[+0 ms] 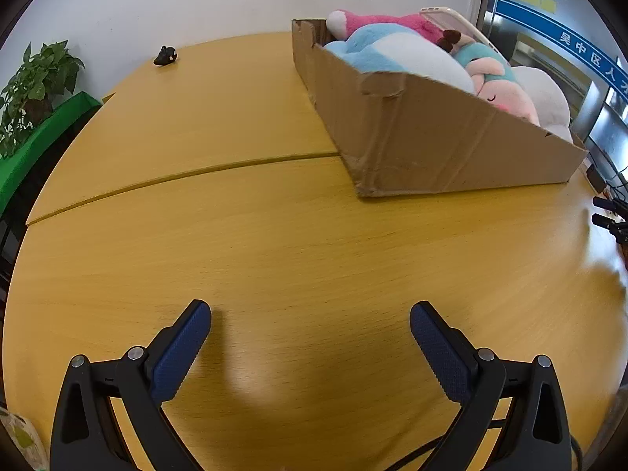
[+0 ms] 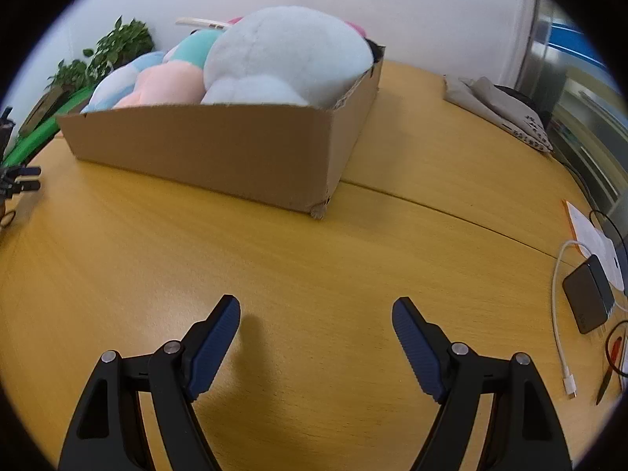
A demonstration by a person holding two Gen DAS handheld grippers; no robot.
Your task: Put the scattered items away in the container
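Note:
A shallow cardboard box (image 1: 431, 145) stands on the wooden table, filled with plush toys: a pink one (image 1: 384, 21), a blue and white one (image 1: 392, 55) and a doll with teal hair (image 1: 494, 78). It also shows in the right wrist view (image 2: 219, 149), with a large pale plush (image 2: 286, 59) on top. My left gripper (image 1: 310, 314) is open and empty, low over the bare table in front of the box. My right gripper (image 2: 316, 308) is open and empty, also in front of the box.
A small black object (image 1: 165, 56) lies at the table's far edge. A potted plant (image 1: 35, 86) stands at left. A folded grey cloth (image 2: 498, 110), a power bank (image 2: 588, 294) with a white cable (image 2: 559, 314) and papers lie at the right.

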